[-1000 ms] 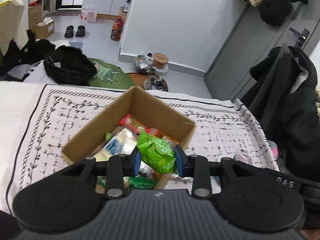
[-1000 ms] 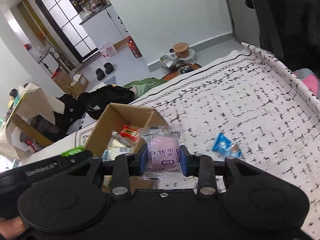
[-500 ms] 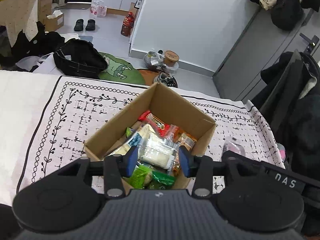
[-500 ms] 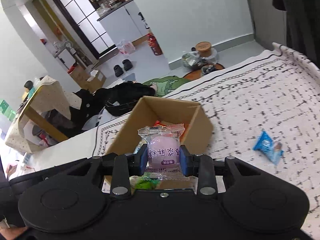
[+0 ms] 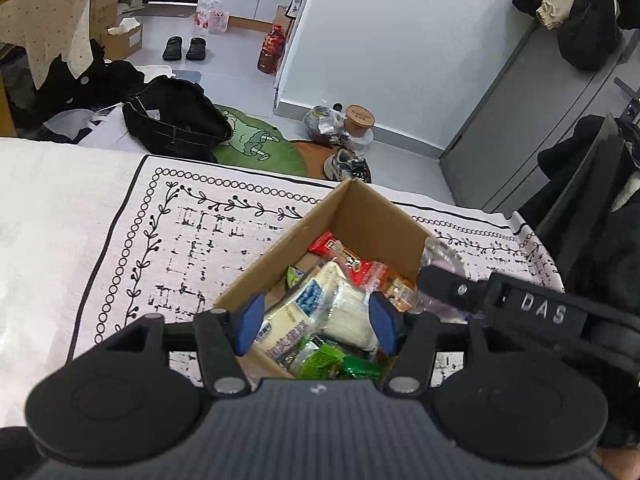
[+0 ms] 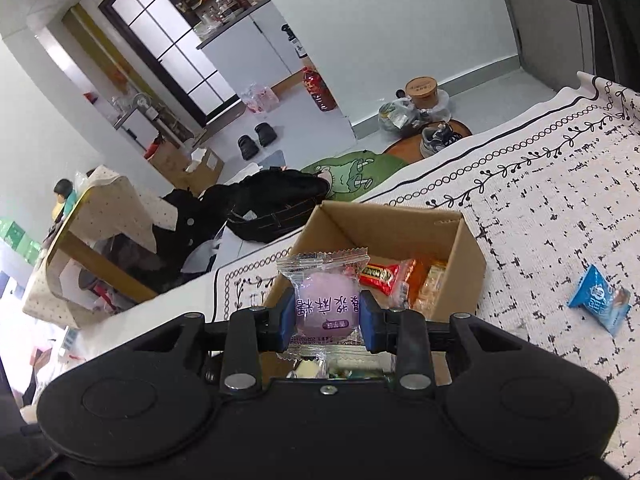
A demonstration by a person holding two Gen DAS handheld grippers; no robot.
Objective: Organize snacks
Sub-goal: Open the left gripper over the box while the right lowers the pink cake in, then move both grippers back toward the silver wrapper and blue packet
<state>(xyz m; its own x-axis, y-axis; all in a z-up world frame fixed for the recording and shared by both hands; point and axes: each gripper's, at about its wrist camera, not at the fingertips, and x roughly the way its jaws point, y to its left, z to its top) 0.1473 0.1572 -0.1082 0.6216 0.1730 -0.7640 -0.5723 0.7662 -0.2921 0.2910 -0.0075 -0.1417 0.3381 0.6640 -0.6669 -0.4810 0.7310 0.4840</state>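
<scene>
A cardboard box (image 5: 376, 224) sits open-topped on the patterned cloth (image 5: 192, 240) covering the table, in the lower middle of the left wrist view. Inside it lies a heap of wrapped snacks: a red packet (image 5: 344, 254) against the far wall, a white-and-blue packet (image 5: 316, 312) on top in the middle, orange-wrapped pieces (image 5: 398, 288) toward the right wall and green packets (image 5: 336, 362) at the near edge.

The left gripper (image 5: 316, 322) hangs over the box's near side; its fingers have just been opening and now stand apart, pressing on nothing, with the box's contents visible between them.

In the right wrist view the right gripper (image 6: 325, 316) is clamped on a clear wrapper holding a round purple sweet (image 6: 326, 306), held above the near edge of the box, lower centre of the frame. At the right edge of that frame a blue packet (image 6: 600, 300) lies alone on the cloth, apart from the box.
</scene>
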